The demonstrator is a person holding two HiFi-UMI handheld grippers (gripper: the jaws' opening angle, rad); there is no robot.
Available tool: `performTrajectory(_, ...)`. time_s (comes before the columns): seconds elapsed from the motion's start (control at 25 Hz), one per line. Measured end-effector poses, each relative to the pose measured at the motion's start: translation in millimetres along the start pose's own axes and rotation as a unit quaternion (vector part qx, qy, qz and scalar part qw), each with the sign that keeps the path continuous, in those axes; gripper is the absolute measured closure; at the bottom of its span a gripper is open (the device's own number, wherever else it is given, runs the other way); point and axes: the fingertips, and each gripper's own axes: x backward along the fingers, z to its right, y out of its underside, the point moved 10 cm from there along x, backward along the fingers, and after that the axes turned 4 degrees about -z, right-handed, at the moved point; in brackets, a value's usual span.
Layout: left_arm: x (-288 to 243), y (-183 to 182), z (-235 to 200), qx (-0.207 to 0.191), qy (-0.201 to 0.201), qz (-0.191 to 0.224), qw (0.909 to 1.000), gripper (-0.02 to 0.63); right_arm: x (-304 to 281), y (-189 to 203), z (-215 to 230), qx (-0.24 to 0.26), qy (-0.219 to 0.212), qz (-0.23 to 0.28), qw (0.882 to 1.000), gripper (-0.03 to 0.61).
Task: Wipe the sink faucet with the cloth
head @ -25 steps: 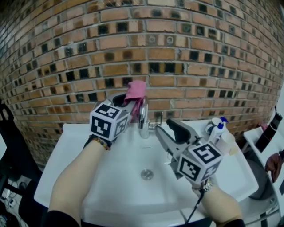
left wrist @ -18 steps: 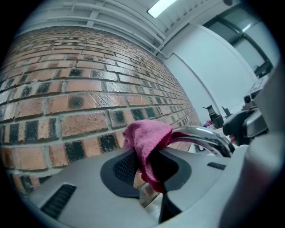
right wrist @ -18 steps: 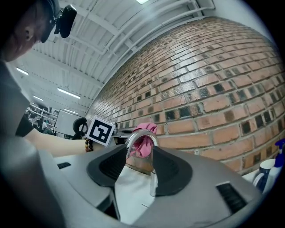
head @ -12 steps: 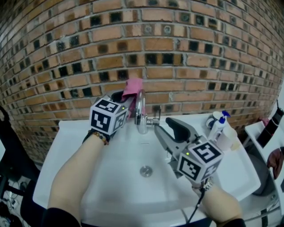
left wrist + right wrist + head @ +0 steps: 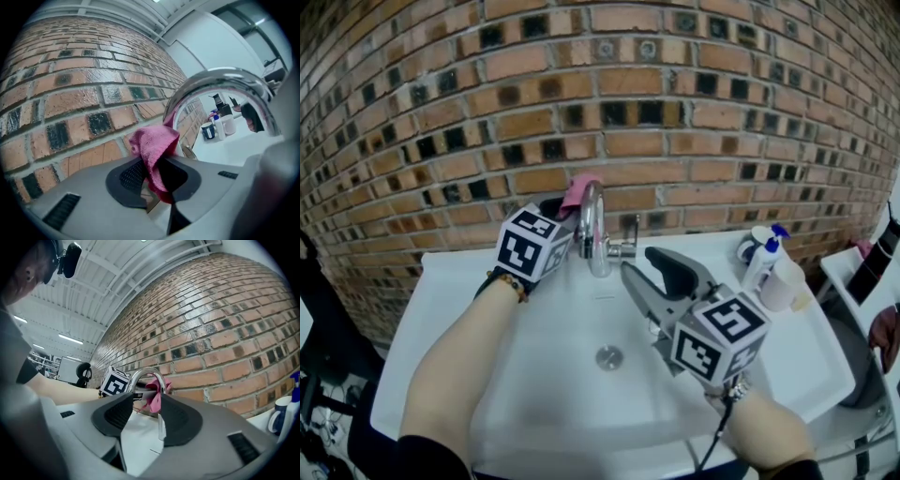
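A curved chrome faucet stands at the back of the white sink. My left gripper is shut on a pink cloth, which it holds just left of and behind the faucet's arch. In the left gripper view the cloth sticks up between the pads, beside the faucet. My right gripper hovers open over the basin, right of the spout, with nothing in it. Its own view looks at the faucet and cloth through its wide jaws.
A brick wall rises right behind the sink. Bottles and a white cup stand on the sink's back right corner. The drain lies in the basin's middle. A small lever sits beside the faucet.
My left gripper has sunk with the cloth, which now sits lower, behind the top of the faucet's arch. The right gripper has hardly moved.
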Motion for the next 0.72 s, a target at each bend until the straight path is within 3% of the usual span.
performTrajectory(0.24,-9,11,4,-0.002,0.006,-0.017,0.9998,0.537,-2,2,0,0.000,-0.001,-0.007,1.000,0.380)
performTrajectory(0.72,-12,33,17,-0.063,0.002,-0.065,0.9959,0.537,-6,8,-2,0.003,-0.006,-0.021,1.000,0.380)
